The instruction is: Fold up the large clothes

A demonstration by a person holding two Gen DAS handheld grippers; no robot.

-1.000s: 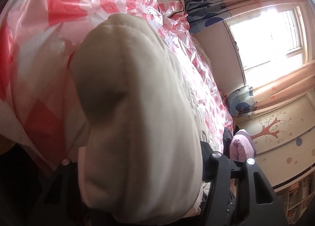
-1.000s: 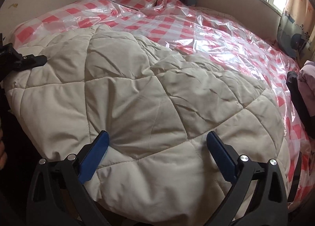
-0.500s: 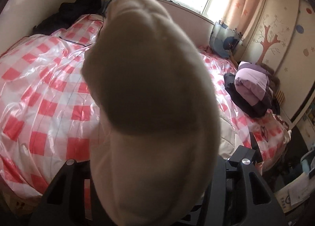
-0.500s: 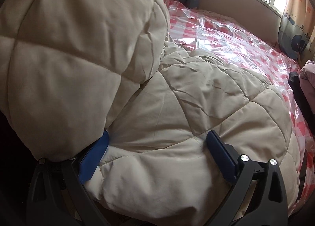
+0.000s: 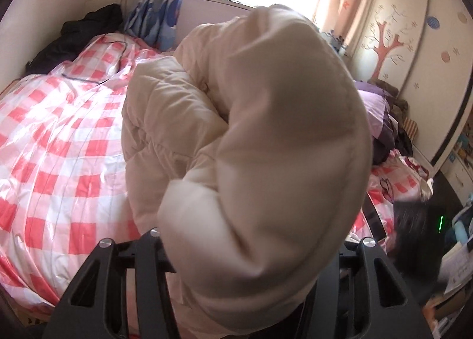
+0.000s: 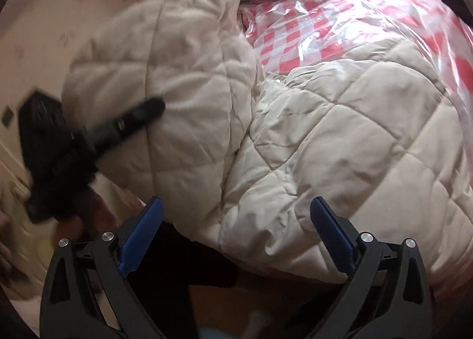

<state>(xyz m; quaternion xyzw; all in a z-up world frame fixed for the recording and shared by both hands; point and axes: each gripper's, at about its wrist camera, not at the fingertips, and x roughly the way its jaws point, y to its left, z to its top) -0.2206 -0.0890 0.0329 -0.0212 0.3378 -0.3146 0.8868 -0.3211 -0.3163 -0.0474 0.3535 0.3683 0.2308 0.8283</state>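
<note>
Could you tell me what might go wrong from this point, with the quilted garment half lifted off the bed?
1. The left gripper holds only a thick bunch of the cream quilted padded garment; the puffy fabric could slip out mid-fold.
2. The right gripper is open and empty at the near edge, so that edge is not held and may drag.
3. The glossy red-and-white checked plastic sheet looks slick, so the garment may slide rather than crease.

A bed (image 5: pixel 59 144) carries a red-checked plastic cover; a purple garment (image 5: pixel 375 108) lies near the tree-painted wardrobe (image 5: pixel 414 52).
</note>
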